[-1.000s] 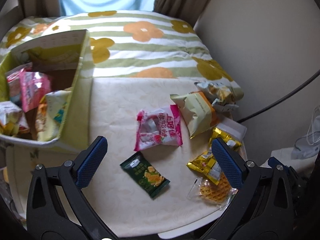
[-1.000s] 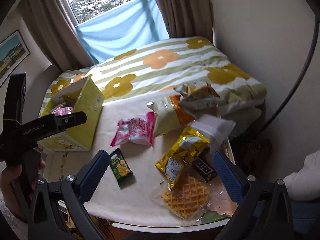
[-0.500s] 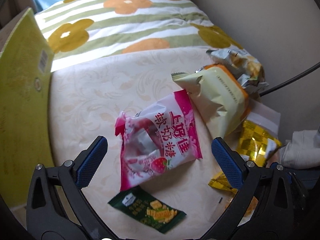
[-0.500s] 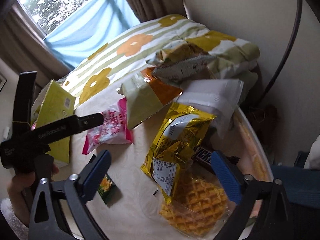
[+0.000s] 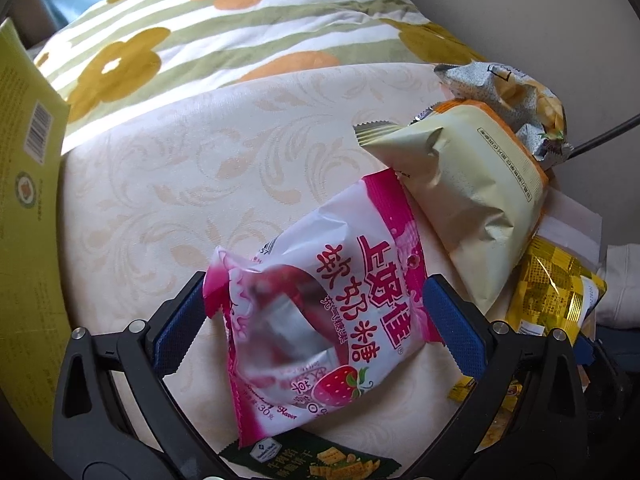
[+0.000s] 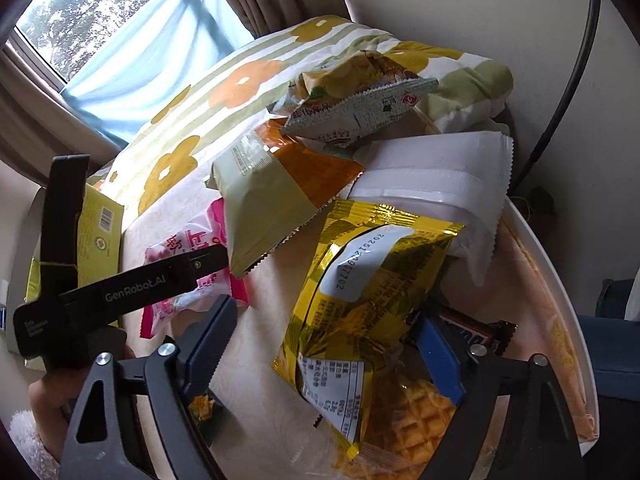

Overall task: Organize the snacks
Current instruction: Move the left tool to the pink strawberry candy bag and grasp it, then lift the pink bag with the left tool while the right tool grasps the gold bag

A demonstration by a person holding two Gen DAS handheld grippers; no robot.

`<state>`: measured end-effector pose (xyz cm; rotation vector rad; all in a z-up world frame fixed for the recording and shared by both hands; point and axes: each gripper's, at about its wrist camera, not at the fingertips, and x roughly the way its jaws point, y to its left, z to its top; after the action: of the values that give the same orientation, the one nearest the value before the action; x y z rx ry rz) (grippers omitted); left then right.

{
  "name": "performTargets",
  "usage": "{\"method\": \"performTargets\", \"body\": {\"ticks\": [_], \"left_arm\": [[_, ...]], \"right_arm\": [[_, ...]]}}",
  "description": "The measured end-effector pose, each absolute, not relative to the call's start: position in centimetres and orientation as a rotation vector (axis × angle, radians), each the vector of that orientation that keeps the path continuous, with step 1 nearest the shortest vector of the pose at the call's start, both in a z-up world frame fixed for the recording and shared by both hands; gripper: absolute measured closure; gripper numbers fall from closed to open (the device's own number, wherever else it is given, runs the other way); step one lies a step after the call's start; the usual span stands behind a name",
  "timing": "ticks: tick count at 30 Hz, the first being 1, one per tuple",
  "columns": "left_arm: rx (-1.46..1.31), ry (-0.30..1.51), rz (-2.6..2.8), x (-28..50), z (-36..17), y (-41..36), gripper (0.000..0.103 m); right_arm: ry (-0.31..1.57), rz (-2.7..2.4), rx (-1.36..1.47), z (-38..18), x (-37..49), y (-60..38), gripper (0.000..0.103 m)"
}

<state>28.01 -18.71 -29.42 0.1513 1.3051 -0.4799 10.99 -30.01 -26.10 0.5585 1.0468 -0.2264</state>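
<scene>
A bed with a flowered quilt [image 5: 224, 28] fills the background; ahead of me lies a cream-patterned tabletop [image 5: 168, 184]. A yellow box [image 5: 24, 200] stands to the left of my left tool [image 5: 316, 312]. That tool is wide open, its pads on either side of the pink candy bag [image 5: 320, 316] but not yet gripping it. My right tool [image 6: 324, 344] is likewise open, bracketing the gold packet [image 6: 368, 280], with a waffle [image 6: 416, 424] underneath. I judge both bags puffy and slick, so closing off-centre could squirt one sideways or drag its neighbours.
</scene>
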Motion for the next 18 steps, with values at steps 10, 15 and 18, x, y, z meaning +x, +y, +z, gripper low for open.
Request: {"method": "performTargets", "body": {"ticks": [10, 15, 18], "left_arm": [[0.218, 1.262, -0.478, 27.6, -28.7, -18.7, 0.034], [0.161, 1.263, -0.483, 27.8, -28.2, -17.8, 0.045], [0.145, 1.261, -0.488, 27.8, -27.9, -17.4, 0.051]], "right_arm": [[1.074, -0.249, 0.559, -26.9, 11.5, -30.0, 0.046], [1.071, -0.250, 0.541, -26.8, 11.4, -29.9, 0.050], [1.067, -0.249, 0.536, -26.7, 11.3, -29.7, 0.053]]}}
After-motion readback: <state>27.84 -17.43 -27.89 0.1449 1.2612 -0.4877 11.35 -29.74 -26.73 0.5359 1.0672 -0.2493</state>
